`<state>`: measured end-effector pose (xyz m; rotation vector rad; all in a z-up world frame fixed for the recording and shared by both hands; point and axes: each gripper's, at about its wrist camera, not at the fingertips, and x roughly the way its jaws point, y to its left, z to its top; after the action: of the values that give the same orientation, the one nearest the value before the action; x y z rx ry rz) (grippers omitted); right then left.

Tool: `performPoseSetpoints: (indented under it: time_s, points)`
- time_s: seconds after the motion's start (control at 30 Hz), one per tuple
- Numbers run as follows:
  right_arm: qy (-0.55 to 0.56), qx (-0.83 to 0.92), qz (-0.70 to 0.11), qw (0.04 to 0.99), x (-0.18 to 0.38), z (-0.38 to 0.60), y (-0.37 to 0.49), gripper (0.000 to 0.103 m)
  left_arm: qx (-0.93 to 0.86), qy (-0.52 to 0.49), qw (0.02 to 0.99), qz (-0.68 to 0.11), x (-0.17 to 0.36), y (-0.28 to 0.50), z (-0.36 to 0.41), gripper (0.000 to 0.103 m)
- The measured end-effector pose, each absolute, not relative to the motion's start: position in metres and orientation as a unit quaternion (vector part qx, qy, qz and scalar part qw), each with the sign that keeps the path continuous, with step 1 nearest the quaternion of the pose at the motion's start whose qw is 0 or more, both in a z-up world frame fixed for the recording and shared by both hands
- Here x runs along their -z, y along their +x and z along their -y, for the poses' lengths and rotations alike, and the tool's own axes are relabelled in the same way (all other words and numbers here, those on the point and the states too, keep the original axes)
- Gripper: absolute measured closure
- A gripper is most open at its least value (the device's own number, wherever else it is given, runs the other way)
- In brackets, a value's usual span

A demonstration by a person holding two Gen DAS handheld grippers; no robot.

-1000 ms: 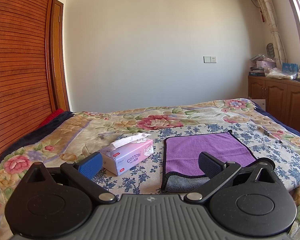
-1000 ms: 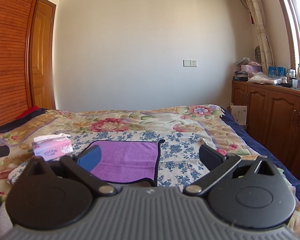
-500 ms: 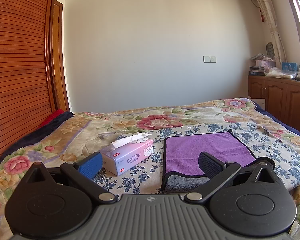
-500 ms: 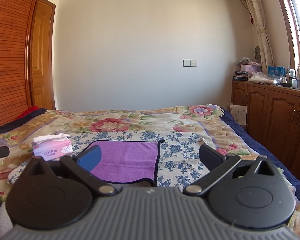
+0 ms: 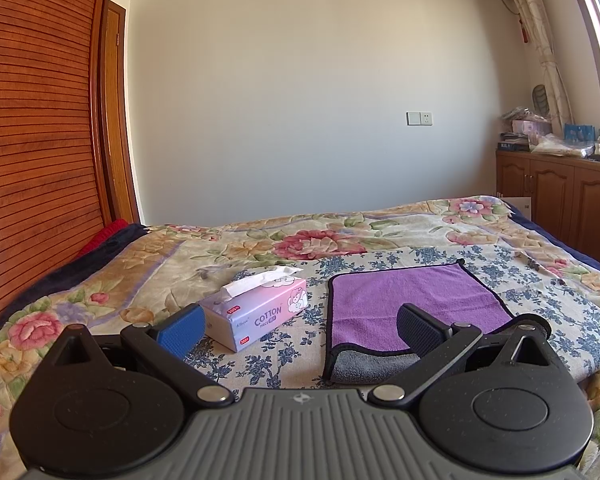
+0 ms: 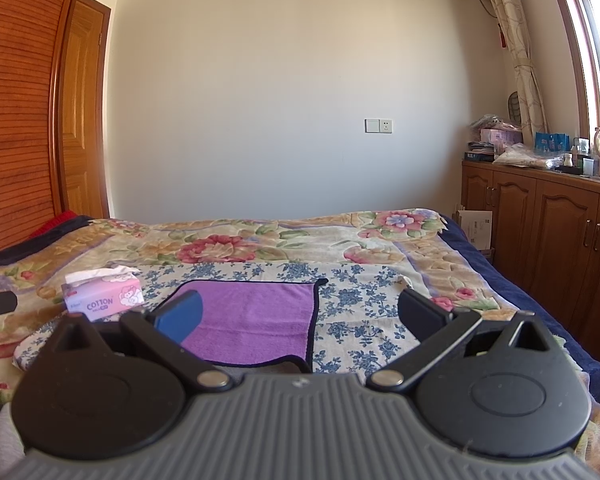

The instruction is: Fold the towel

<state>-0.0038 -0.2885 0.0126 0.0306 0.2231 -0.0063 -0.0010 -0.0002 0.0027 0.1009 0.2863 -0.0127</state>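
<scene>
Tissue (image 5: 260, 280) sticks from tissue box (image 5: 256, 314) beside towel (image 5: 412, 300); both hand-held grippers released.

Left hand-held gripper (image 5: 300, 326) level, jaws spread wide, empty, right hand-held gripper (image 6: 300, 316) likewise spread, empty

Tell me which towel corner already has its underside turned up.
The near left corner of the purple towel: its edge is flipped over, showing the grey backing. The far corners lie flat and purple; the near right corner is hidden behind the left gripper.
</scene>
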Motion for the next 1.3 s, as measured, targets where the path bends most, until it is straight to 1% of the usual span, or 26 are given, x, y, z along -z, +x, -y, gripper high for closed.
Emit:
performPoseSetpoints:
  time_s: [0.7, 1.0, 1.3]
  points:
    - [0.007, -0.002, -0.113, 0.994, -0.013, 0.281, -0.006, 0.000, 0.009, 0.051, 0.988, -0.147, -0.002, 0.000, 0.000, 0.000]
    - [-0.008, -0.018, -0.127, 0.992, -0.011, 0.275, -0.002, 0.000, 0.029, 0.063, 0.981, -0.180, 0.007, 0.007, 0.006, 0.000]
    - [0.007, -0.031, -0.150, 0.988, -0.008, 0.276, 0.007, 0.000, 0.042, 0.083, 0.970, -0.225, 0.019, 0.021, 0.013, 0.000]
